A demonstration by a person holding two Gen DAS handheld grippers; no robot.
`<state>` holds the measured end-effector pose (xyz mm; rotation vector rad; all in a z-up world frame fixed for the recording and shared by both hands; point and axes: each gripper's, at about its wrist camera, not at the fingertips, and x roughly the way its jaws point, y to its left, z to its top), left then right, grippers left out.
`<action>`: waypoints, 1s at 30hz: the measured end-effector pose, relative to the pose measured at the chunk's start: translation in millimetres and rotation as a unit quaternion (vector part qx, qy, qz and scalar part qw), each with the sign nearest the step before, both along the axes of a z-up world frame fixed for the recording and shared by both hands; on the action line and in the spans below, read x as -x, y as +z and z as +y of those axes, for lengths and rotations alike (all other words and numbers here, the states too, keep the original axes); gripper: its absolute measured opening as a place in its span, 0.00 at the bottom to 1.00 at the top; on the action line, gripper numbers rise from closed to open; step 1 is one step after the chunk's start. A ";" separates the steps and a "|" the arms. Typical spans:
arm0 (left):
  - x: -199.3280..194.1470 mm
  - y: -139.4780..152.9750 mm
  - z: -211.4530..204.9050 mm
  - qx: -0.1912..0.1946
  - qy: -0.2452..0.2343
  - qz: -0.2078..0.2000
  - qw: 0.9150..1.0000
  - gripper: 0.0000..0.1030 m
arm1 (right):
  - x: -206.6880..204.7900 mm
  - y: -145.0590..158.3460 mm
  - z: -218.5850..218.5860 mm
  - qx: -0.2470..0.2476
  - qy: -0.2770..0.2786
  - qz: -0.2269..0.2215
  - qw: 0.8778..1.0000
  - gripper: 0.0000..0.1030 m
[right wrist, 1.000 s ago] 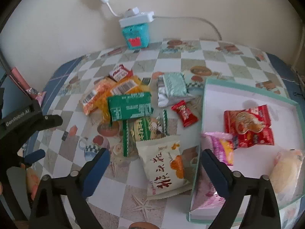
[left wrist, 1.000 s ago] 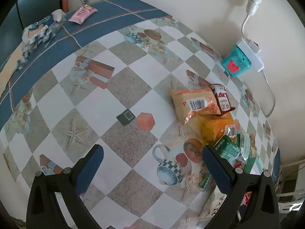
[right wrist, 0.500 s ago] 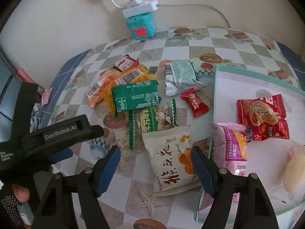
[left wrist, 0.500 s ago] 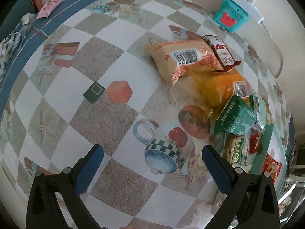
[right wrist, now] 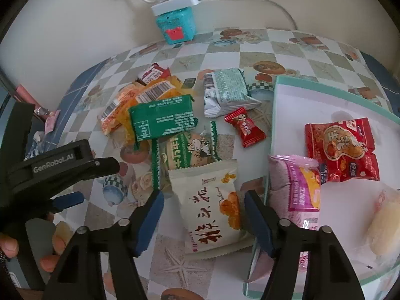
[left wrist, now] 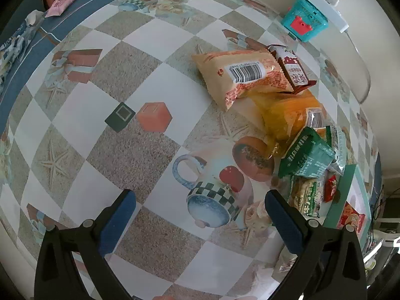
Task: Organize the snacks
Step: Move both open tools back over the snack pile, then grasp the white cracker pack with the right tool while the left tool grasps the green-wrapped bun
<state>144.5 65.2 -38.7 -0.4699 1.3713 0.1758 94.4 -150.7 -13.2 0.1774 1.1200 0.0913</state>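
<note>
right gripper (right wrist: 203,206): jaws narrowed lately, white snack pack (right wrist: 211,206) straddled on the tablecloth beside the tray (right wrist: 271,135), not pinched yet | left gripper (left wrist: 200,206): brought lower over the mug print, spread wide, nothing held

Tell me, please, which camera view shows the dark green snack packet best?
The right wrist view shows the dark green snack packet best: its whole printed back lies flat and facing the camera, resting on the orange packets. In the left wrist view the same packet sits near the right edge, foreshortened and partly covered by neighbouring wrappers.
</note>
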 end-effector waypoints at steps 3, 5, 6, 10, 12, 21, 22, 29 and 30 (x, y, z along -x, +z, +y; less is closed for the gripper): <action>-0.3 1.7 -1.4 0.002 -0.002 0.000 1.000 1.00 | -0.2 -1.2 4.7 0.008 0.009 0.002 1.000 0.66; -0.4 2.3 -1.8 0.002 -0.003 0.001 1.000 1.00 | -0.1 -2.4 9.6 0.014 0.019 0.005 1.000 0.65; -0.4 2.0 -1.9 0.002 -0.003 0.001 1.000 1.00 | 0.3 -3.2 11.7 0.013 0.023 0.008 1.000 0.63; 0.0 1.0 -1.4 0.001 -0.003 0.001 1.000 1.00 | 1.5 -4.8 23.3 0.011 0.047 0.013 0.999 0.61; 0.0 0.5 -1.5 0.001 -0.004 0.002 1.000 1.00 | 1.7 -7.7 28.2 0.020 0.054 0.018 0.998 0.61; -0.9 -2.6 -3.9 0.000 -0.011 0.006 1.000 1.00 | 5.8 -21.4 49.2 0.080 0.086 0.042 0.992 0.61; -1.2 -3.3 -4.7 -0.001 -0.012 0.008 1.000 1.00 | 6.3 -22.0 51.2 0.088 0.089 0.042 0.991 0.61; -0.8 -7.3 -6.1 -0.015 -0.015 0.015 1.000 1.00 | 12.6 -24.9 60.8 0.115 0.088 0.034 0.989 0.53; -1.0 -7.5 -6.0 -0.017 -0.014 0.014 1.000 1.00 | 12.5 -25.0 60.1 0.116 0.085 0.034 0.989 0.53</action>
